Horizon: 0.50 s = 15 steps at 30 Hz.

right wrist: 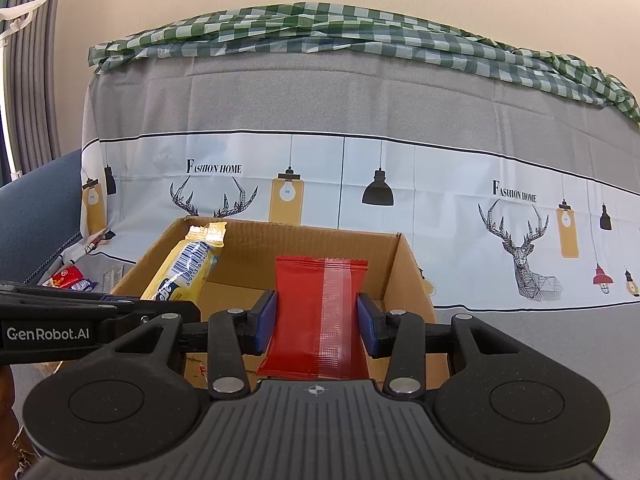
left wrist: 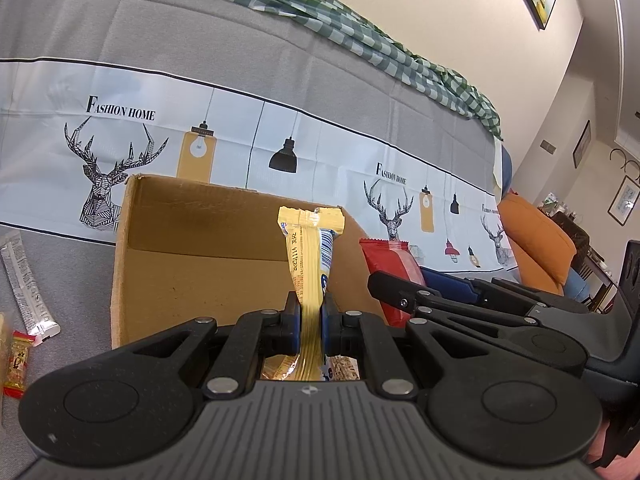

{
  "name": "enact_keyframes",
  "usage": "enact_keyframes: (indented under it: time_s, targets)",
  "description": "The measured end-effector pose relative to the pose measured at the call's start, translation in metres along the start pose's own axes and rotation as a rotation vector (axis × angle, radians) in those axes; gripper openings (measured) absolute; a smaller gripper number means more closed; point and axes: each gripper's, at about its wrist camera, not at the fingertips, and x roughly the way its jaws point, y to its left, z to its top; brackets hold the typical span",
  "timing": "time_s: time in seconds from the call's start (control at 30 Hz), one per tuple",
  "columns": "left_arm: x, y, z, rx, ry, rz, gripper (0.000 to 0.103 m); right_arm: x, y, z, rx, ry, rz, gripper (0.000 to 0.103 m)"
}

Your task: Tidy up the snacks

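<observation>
We see left gripper [left wrist: 310, 320] clamping yellow snack pack [left wrist: 310, 264], right gripper [right wrist: 316, 320] gripping red packet [right wrist: 316, 312], both over cardboard box [right wrist: 408, 272]. Cloth [right wrist: 280, 152] reads "FASHION HOME"; gripper label "GenRobot.AI".

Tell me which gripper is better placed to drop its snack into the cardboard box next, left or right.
Probably the right. The right gripper holds the red packet over the cardboard box opening. The left gripper pinches the yellow packet nearer the box's side wall.

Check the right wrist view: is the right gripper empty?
No, the right gripper is clamped on a red foil snack packet above the cardboard box.
</observation>
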Motion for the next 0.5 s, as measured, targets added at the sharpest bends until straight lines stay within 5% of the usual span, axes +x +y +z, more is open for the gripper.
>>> enact_keyframes:
  time_s: [0.17, 0.23, 0.37, 0.5]
  targets:
    - [0.0006, -0.0004, -0.0001, -0.007, 0.008, -0.014, 0.010, 0.0007, 0.0002, -0.0007, -0.002, 0.002, 0.002, 0.045]
    - [0.0022, -0.0013, -0.0005, -0.016, 0.022, -0.023, 0.022, 0.0012, 0.0005, -0.0011, -0.002, 0.006, 0.004, 0.046]
    - [0.0009, -0.0001, 0.0002, -0.026, 0.012, -0.012, 0.026, 0.0006, -0.0005, -0.0009, 0.008, 0.001, -0.005, 0.064]
    - [0.0001, 0.0034, 0.0012, -0.037, 0.008, -0.003, 0.026, 0.0015, -0.0017, -0.0009, 0.017, 0.001, -0.006, 0.068]
